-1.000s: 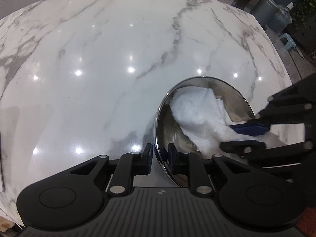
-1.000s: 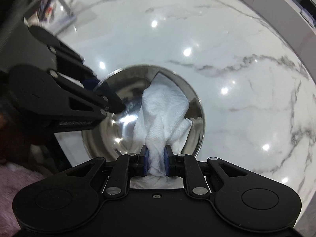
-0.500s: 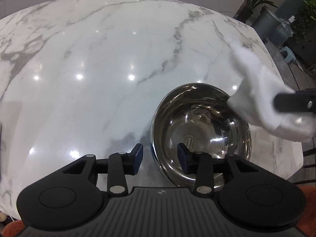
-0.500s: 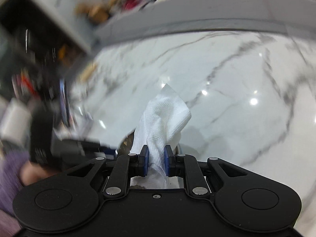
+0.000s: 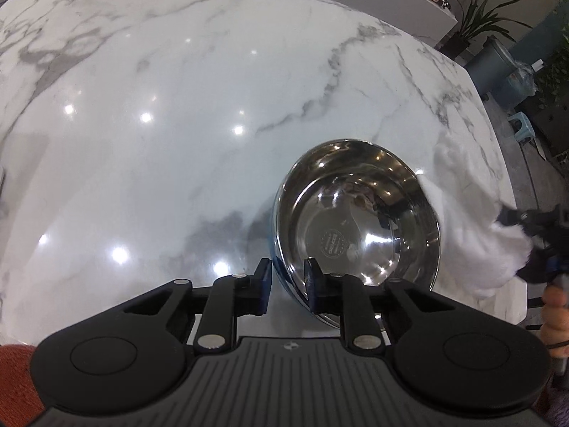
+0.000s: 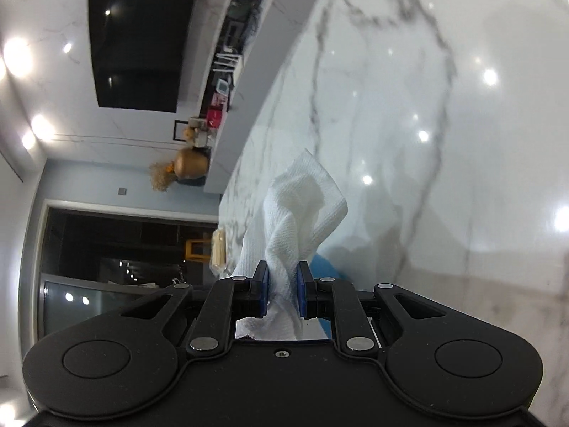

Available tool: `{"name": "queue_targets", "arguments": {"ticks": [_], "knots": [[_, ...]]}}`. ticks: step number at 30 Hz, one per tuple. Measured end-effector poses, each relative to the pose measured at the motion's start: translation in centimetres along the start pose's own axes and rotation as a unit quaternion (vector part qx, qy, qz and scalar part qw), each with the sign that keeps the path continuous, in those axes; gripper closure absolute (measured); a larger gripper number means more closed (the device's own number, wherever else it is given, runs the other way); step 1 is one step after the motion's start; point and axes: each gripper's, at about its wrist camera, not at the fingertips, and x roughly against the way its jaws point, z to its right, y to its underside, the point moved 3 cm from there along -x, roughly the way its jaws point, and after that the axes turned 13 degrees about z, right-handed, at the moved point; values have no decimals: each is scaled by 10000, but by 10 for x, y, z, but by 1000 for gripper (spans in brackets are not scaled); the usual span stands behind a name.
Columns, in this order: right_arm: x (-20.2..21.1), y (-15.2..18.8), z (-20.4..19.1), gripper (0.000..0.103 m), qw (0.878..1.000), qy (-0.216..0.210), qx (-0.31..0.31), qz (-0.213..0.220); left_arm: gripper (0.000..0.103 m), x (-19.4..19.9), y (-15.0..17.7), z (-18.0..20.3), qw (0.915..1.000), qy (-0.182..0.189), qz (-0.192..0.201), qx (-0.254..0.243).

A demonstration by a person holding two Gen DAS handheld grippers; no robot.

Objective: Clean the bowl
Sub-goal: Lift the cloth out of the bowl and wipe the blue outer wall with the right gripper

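Note:
A shiny steel bowl (image 5: 359, 220) sits on the white marble table (image 5: 177, 106), empty inside. My left gripper (image 5: 287, 277) straddles the bowl's near rim, its jaws a little apart, one finger outside and one inside. My right gripper (image 6: 281, 286) is shut on a white paper towel (image 6: 298, 206) and is rolled on its side above the table. In the left wrist view the towel (image 5: 469, 220) hangs outside the bowl, just past its right rim, with the right gripper (image 5: 533, 245) at the frame's right edge.
The table's right edge (image 5: 498, 135) lies close to the bowl. Beyond it stand a grey bin (image 5: 498, 67), a plant (image 5: 473, 17) and a small stool (image 5: 522, 128). A shelf with small items (image 6: 213, 114) and a dark screen (image 6: 138, 39) show in the right wrist view.
The right gripper lifted the towel out of the bowl and carried it right, rolling sideways. The left gripper's jaws opened off the bowl's rim, then narrowed again around it.

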Motion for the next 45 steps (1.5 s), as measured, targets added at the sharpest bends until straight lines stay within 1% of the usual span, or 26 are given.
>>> {"name": "queue_targets", "arguments": {"ticks": [7, 15, 19, 24, 28, 31, 34, 36, 38, 40, 42, 45], "knots": [[-22, 6, 16, 88, 9996, -43, -192, -187, 85, -6, -1, 6, 9999, -153, -21, -67], [-41, -17, 13, 88, 9995, -100, -231, -209, 85, -17, -16, 7, 9987, -449, 108, -219], [-39, -14, 16, 89, 9995, -138, -225, -174, 85, -21, -23, 6, 9972, -634, 168, -352], [-40, -7, 26, 89, 9995, 181, -129, -208, 87, -24, -24, 7, 9964, -727, 120, -414], [-44, 0, 28, 89, 9991, 321, 28, -272, 87, -26, -23, 7, 9956, -818, 106, -447], [-52, 8, 30, 89, 9972, 585, 240, -399, 87, -26, -24, 7, 9955, -839, 89, -441], [-55, 10, 32, 89, 9970, 619, 223, -401, 87, -25, -24, 5, 9960, -834, 98, -305], [-55, 11, 31, 89, 9970, 625, 220, -396, 86, -23, -23, 1, 9969, -769, 131, -34], [-60, 11, 28, 89, 9971, 633, 208, -377, 77, -21, -22, -3, 9970, -705, 154, 282], [-70, 12, 21, 89, 9971, 663, 155, -326, 74, -21, -20, -5, 9965, -601, 114, 571], [-73, 11, 19, 89, 9971, 670, 150, -326, 74, -21, -17, -5, 9958, -587, 66, 700], [-68, 16, 17, 89, 9972, 688, 124, -258, 74, -22, -13, -2, 9958, -595, 22, 690]]}}
